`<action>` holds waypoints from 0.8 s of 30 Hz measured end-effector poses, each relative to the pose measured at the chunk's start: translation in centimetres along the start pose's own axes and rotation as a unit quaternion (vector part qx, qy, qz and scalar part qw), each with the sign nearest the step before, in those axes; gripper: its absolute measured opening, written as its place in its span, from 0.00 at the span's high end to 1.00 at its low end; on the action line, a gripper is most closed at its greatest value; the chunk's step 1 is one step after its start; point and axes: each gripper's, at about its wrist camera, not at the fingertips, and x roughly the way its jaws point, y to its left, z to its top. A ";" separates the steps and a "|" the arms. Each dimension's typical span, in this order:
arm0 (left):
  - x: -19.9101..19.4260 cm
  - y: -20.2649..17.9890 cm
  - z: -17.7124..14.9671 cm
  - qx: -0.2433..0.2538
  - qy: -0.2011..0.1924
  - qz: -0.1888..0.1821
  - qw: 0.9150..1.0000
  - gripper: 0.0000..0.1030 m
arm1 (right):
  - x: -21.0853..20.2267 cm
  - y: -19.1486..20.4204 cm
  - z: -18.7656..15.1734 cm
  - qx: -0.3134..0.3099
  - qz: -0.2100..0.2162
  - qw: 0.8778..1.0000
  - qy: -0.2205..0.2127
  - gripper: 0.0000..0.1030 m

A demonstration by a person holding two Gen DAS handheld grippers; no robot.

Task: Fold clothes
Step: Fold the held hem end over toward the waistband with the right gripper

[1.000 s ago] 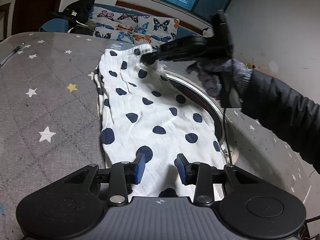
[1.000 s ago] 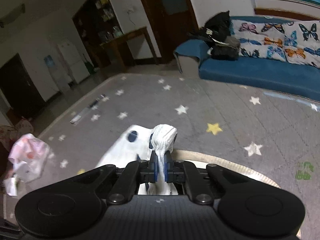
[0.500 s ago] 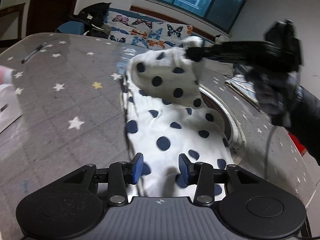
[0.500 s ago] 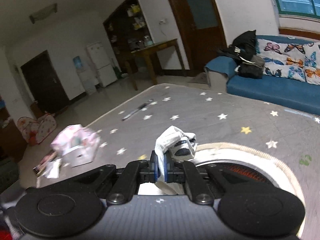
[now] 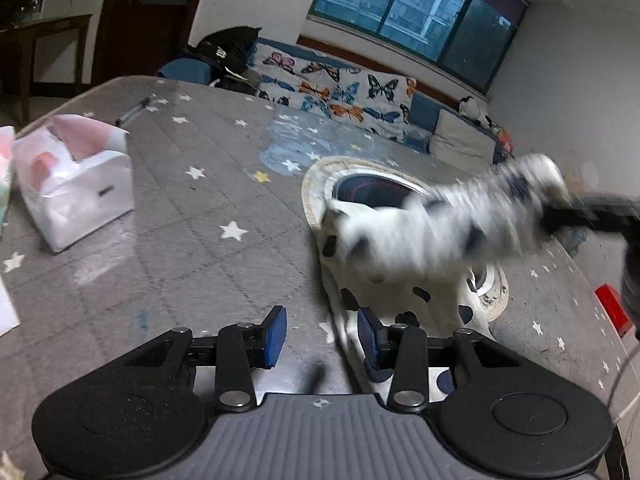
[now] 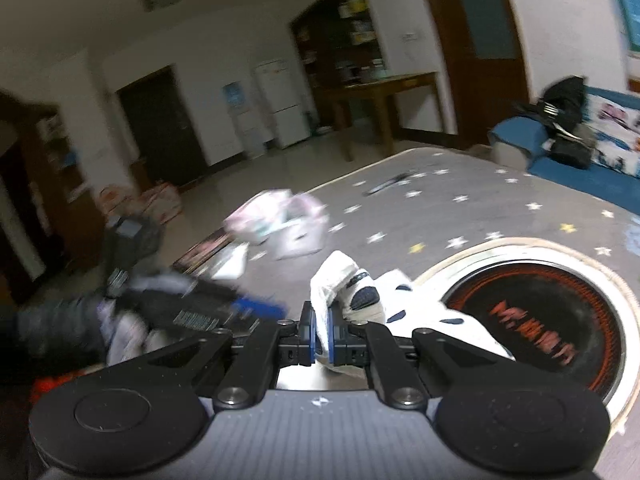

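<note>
The spotted cloth [image 5: 420, 236] is being lifted at one end by the right gripper [image 6: 320, 336], and its jaws are being kept squeezed tight on a bunched white corner. The other end of the cloth is lying on the grey starry worktop [image 5: 180, 208], partly over the round mat [image 5: 320, 176], just in front of the left gripper [image 5: 320, 330]. The jaws of the left gripper are being held apart, with nothing between them.

To do this fold well, the lifted end should be carried over slowly and kept low, so the cloth is not being dragged off its spot. The near end could be pinned down or pinched by the left gripper, so it is not being pulled along. The two ends should be lined up before the corner is let go. The squeeze should be kept firm until then, since thin cloth is likely to slip.

A second ago the cloth was being held flat and stretched long across the worktop. Now the far end is being swung up and over to the right, and it is looking blurry. The left gripper is being moved to the left, so the white box [image 5: 76, 188] is now being seen.
</note>
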 end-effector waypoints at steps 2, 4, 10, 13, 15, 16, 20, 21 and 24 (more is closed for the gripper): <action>-0.5 0.2 -0.2 -0.002 -0.005 0.002 1.000 0.57 | -0.5 2.0 -1.6 -0.039 0.002 0.999 0.016 0.95; -0.8 0.4 -0.5 -0.005 -0.008 0.004 1.000 0.57 | -0.8 3.6 -3.2 -0.073 0.006 0.997 0.033 0.95; -1.4 0.0 -0.5 0.000 -0.017 0.000 1.000 0.57 | -0.8 8.4 -7.3 -0.191 -0.018 0.978 0.087 0.94; -1.5 -0.9 -0.1 0.011 -0.025 -0.013 1.000 0.57 | -0.1 9.8 -8.9 -0.238 -0.028 0.965 0.111 0.93; -1.6 -1.6 0.3 0.022 -0.030 -0.024 0.999 0.57 | 0.4 10.4 -9.8 -0.260 -0.034 0.957 0.124 0.92; -1.6 -2.2 0.6 0.030 -0.032 -0.031 0.999 0.57 | 0.7 10.6 -10.1 -0.265 -0.035 0.955 0.127 0.91; -1.4 -4.6 1.4 0.063 -0.035 -0.073 0.995 0.57 | 0.7 10.3 -9.9 -0.244 -0.033 0.961 0.127 0.80; -1.2 -5.2 1.6 0.070 -0.033 -0.084 0.993 0.58 | 0.5 10.1 -9.8 -0.234 -0.032 0.964 0.125 0.74; 0.0 -6.6 1.9 0.088 -0.018 -0.118 0.989 0.59 | 0.2 9.6 -9.4 -0.207 -0.041 0.970 0.118 0.70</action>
